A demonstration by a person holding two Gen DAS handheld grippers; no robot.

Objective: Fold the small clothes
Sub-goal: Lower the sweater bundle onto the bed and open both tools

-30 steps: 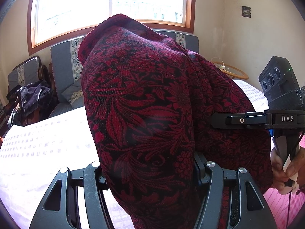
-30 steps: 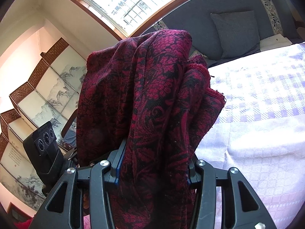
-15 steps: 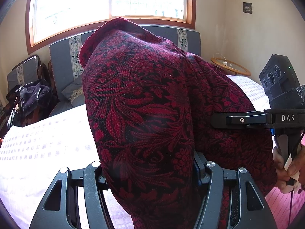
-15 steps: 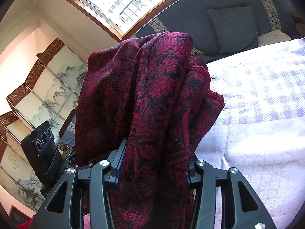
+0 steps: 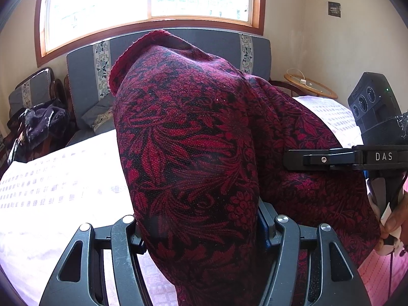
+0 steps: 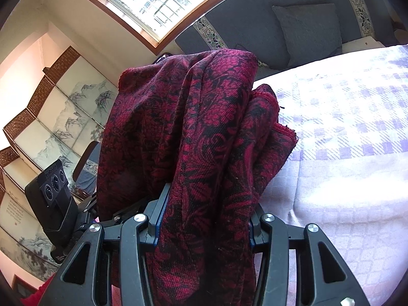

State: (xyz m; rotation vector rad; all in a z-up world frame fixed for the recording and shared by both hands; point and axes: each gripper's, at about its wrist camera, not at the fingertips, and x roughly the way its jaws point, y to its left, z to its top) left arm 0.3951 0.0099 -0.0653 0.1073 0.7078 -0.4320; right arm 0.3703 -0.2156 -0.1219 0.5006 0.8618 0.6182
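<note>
A dark red and black floral cloth (image 5: 193, 153) is bunched between both grippers and held up above the bed (image 5: 58, 186), filling the middle of each wrist view. The left gripper (image 5: 201, 219) has its fingers clamped on a thick gather of the cloth, which bulges up toward 12 o'clock and spills over to 3 o'clock, where it drapes against the other tool. The right gripper (image 6: 204, 216) is likewise clamped on a folded wad of several layers; its fingertips are buried in the fabric, so exactly how many layers they pinch is hard to tell. In the right wrist view a hemmed edge (image 6: 285, 127) of the cloth juts out at 3 o'clock, hanging free over the checked bedcover (image 6: 344, 140), and another rolled edge runs along the top at 11 o'clock. In the left wrist view a red hem (image 5: 142, 40) curls over the peak near 12 o'clock. The bed lies bare from 8 to 10 o'clock in the left view and from 2 to 4 o'clock in the right view. A grey sofa (image 5: 81, 76) borders the bed's far side beneath the window (image 5: 150, 0), with a folding screen (image 6: 51, 107) at 9 o'clock in the right view. A hand (image 5: 395, 219) grips the right tool's handle at 4 o'clock.
</note>
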